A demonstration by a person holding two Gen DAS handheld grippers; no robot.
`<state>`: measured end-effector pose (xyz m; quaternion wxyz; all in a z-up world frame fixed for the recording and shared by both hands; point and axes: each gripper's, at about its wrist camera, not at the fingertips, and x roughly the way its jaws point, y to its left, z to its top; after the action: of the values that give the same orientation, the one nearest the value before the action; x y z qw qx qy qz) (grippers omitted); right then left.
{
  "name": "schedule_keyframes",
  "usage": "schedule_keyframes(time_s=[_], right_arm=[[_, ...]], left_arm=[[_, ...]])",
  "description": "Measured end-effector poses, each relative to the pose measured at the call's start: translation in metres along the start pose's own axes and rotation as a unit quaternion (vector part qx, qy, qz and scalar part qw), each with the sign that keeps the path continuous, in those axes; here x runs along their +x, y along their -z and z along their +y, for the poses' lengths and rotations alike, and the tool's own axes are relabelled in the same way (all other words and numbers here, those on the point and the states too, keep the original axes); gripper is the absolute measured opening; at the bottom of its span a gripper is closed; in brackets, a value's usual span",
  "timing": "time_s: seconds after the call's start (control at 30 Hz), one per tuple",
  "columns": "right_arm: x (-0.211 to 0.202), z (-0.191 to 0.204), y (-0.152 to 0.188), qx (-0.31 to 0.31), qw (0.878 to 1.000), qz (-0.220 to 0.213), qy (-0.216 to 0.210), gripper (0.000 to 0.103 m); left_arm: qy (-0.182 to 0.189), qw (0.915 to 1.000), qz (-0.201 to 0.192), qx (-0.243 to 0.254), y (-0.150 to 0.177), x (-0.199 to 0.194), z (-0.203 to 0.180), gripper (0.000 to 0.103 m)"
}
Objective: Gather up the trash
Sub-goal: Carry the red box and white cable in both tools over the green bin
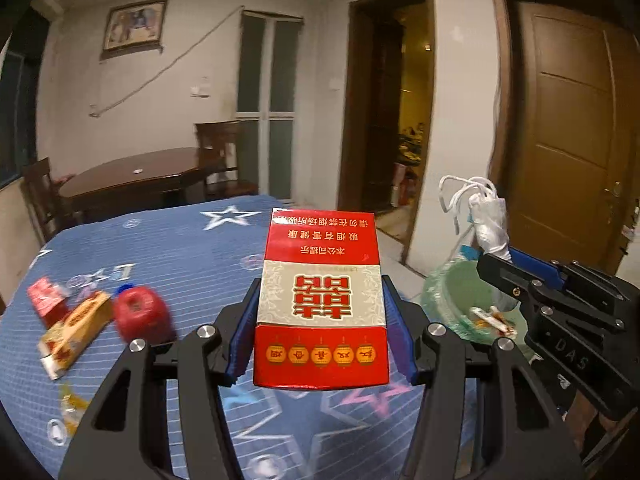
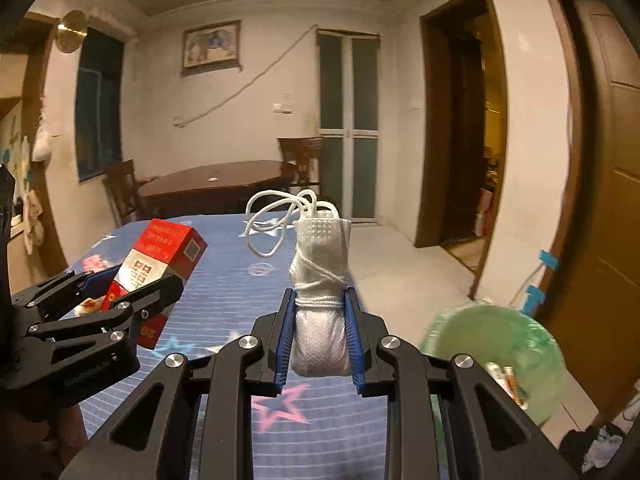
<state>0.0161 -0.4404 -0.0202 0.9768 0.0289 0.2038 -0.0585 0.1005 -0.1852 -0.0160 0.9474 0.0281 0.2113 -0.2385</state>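
Observation:
My left gripper (image 1: pixel 320 292) is shut on a red and white cigarette box (image 1: pixel 320 300), held upright above the blue star-patterned table (image 1: pixel 180 248); the box also shows in the right wrist view (image 2: pixel 160 256). My right gripper (image 2: pixel 320 304) is shut on a rolled white face mask (image 2: pixel 320 300) with loose ear loops, also seen in the left wrist view (image 1: pixel 488 216). A green bin with a plastic liner (image 2: pixel 496 356) stands to the right below the table edge, with some trash inside; it also shows in the left wrist view (image 1: pixel 460 300).
On the table's left lie a red round object (image 1: pixel 140 316), a yellow and red packet (image 1: pixel 76 328), a small red box (image 1: pixel 46 300) and a wrapper (image 1: pixel 72 404). A dark wooden table (image 1: pixel 132 180) with chairs stands behind. A brown door (image 1: pixel 568 140) is at right.

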Motion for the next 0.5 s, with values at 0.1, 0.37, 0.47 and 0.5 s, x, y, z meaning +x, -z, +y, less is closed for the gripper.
schedule_keyframes(time_s=[0.1,0.37,0.47,0.5], right_arm=[[0.002,-0.039,0.003,0.007,1.0,0.008,0.021,0.025],[0.004,-0.141,0.016,0.033,0.996,0.035,0.078,0.025],[0.006,-0.174,0.021,0.041,0.994,0.046,0.094,0.025],[0.008,-0.182,0.023,0.043,0.993,0.05,0.096,0.025]], left_arm=[[0.022,0.9997,0.003,0.008,-0.003,0.014,-0.022,0.054],[0.072,0.9967,0.022,0.029,-0.009,0.058,-0.075,0.054],[0.085,0.9951,0.032,0.039,-0.01,0.076,-0.092,0.054],[0.091,0.9943,0.036,0.042,-0.01,0.082,-0.096,0.054]])
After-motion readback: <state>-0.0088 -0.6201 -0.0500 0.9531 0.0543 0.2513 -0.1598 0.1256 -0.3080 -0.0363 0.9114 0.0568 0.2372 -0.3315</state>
